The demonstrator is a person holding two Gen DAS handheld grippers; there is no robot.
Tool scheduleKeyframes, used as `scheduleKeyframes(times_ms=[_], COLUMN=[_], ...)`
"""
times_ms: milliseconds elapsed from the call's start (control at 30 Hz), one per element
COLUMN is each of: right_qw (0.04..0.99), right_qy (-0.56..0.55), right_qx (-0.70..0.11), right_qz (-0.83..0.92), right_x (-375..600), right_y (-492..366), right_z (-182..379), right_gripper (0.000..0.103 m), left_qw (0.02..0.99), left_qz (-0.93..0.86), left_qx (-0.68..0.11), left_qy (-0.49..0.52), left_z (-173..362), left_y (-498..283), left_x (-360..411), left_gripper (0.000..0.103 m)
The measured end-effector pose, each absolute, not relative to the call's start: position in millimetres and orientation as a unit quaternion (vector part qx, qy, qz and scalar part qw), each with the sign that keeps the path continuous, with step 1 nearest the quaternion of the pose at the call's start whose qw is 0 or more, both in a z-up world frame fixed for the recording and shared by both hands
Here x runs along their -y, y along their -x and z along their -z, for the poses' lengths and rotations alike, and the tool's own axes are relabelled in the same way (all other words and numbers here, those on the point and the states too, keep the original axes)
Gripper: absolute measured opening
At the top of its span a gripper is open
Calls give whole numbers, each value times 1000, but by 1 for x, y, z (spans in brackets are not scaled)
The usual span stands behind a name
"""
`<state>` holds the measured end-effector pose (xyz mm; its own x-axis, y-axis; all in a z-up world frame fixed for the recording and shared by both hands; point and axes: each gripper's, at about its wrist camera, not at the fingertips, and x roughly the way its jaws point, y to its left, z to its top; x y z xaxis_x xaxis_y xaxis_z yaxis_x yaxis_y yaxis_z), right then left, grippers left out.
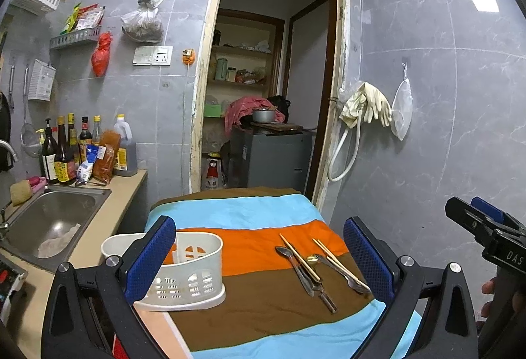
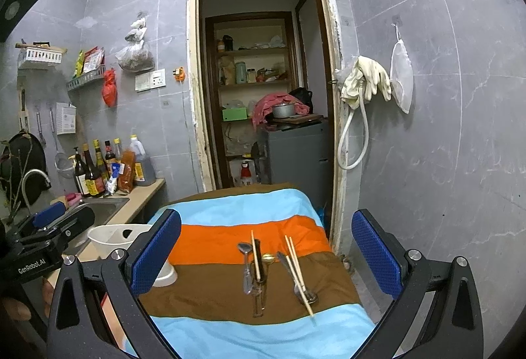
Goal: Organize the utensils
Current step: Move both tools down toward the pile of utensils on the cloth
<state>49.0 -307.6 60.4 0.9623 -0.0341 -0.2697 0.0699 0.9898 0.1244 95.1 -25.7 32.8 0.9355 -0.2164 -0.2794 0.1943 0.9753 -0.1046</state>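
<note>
A white slotted utensil holder (image 1: 184,273) stands on the left of a striped cloth-covered table (image 1: 250,214); its rim shows in the right wrist view (image 2: 111,235). Spoons (image 1: 297,270), a gold-headed utensil (image 1: 312,259) and wooden chopsticks (image 1: 332,260) lie loose on the cloth to its right; they also show in the right wrist view (image 2: 259,263). My left gripper (image 1: 259,263) is open and empty, held above the table's near side. My right gripper (image 2: 266,260) is open and empty, held above the utensils.
A steel sink (image 1: 49,220) and a counter with sauce bottles (image 1: 65,151) lie left of the table. An open doorway (image 1: 263,79) with shelves and a grey cabinet lies behind. Gloves and a hose (image 1: 365,109) hang on the right wall.
</note>
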Motion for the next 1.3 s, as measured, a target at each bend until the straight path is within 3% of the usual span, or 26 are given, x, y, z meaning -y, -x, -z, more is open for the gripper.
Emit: scheduleKeyframes(times_ms=[433, 700, 1133, 1233, 1300], right_qw=[986, 979, 939, 922, 914], right_qy=[-74, -70, -117, -130, -137], right_qx=[-152, -193, -314, -358, -374], right_qz=[13, -12, -80, -73, -74], right_x=[360, 393, 414, 412, 411], right_y=[-126, -200, -314, -339, -348], right_z=[-40, -22, 78, 110, 126], right_gripper=[102, 102, 102, 101, 94], left_qw=[985, 971, 955, 947, 938], left_qz=[82, 88, 32, 37, 43], left_qx=[-151, -217, -290, -314, -339], left_qy=[31, 38, 52, 56, 64], left_z=[-20, 4, 82, 97, 108], left_y=[-156, -212, -281, -295, -307], left_x=[70, 99, 129, 134, 135], left_gripper=[103, 103, 102, 90, 82])
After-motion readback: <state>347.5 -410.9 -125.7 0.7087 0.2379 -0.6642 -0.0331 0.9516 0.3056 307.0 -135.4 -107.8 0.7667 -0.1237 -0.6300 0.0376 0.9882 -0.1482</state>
